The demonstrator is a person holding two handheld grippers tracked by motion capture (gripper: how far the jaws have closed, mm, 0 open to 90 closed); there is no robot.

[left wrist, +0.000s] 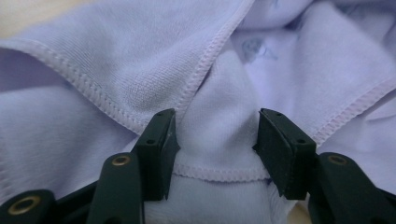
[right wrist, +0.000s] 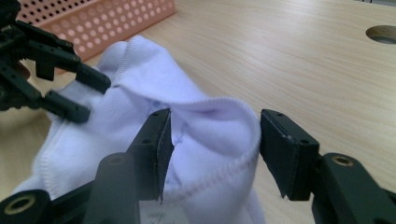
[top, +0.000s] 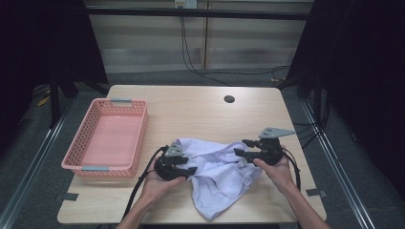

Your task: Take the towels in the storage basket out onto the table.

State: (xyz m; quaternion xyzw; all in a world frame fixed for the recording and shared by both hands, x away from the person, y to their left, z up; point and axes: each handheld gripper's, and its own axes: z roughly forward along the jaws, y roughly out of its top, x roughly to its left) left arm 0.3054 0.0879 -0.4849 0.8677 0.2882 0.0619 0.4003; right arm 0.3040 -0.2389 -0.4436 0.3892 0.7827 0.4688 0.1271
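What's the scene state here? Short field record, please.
surface: wooden table
garment: pale lilac garment, crumpled at the near edge
basket: pink perforated basket, left of garment, nothing visible inside
left gripper: open, fold of cloth between the fingers
right gripper: open, hemmed edge between the fingers
table hole: round hole, far side

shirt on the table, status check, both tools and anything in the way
Left tool open, cloth fold between its jaws. Right tool open, straddling a hem. Pale lilac shirt crumpled on the table. Pink basket off to the left, nothing in the way.
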